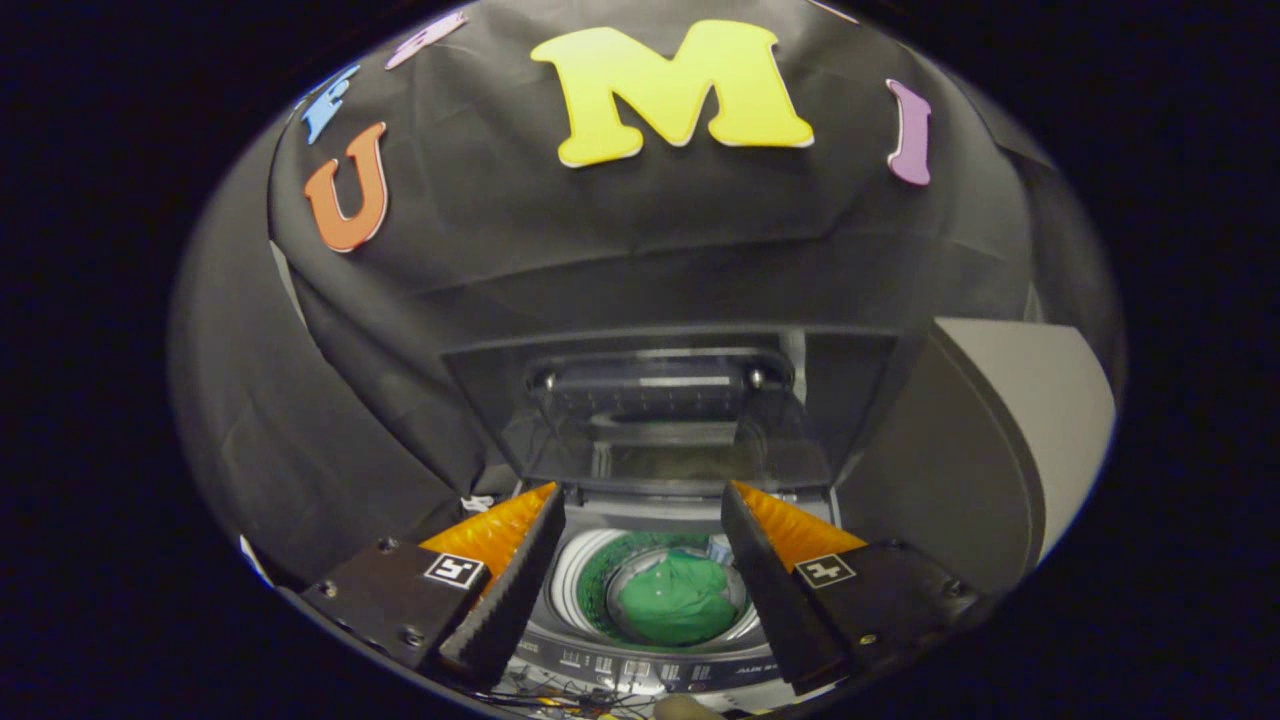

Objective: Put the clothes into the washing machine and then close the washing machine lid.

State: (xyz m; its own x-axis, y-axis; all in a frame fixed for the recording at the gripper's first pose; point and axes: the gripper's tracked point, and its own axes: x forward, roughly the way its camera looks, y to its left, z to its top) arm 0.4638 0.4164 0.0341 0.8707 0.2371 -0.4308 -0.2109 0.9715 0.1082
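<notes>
A top-loading washing machine (650, 672) stands below me with its lid (665, 415) raised upright at the back. A green garment (675, 598) lies inside the drum (590, 580), well below and between my fingers. My gripper (640, 505) hangs above the drum opening, open, with nothing between its fingers. The lid's dark glass panel stands just beyond the fingertips.
The machine's control panel (640, 670) with buttons runs along its near edge. A grey appliance or cabinet (990, 440) stands close on the right of the machine. Black cloth hangs behind and to the left. Some wires lie by the near edge.
</notes>
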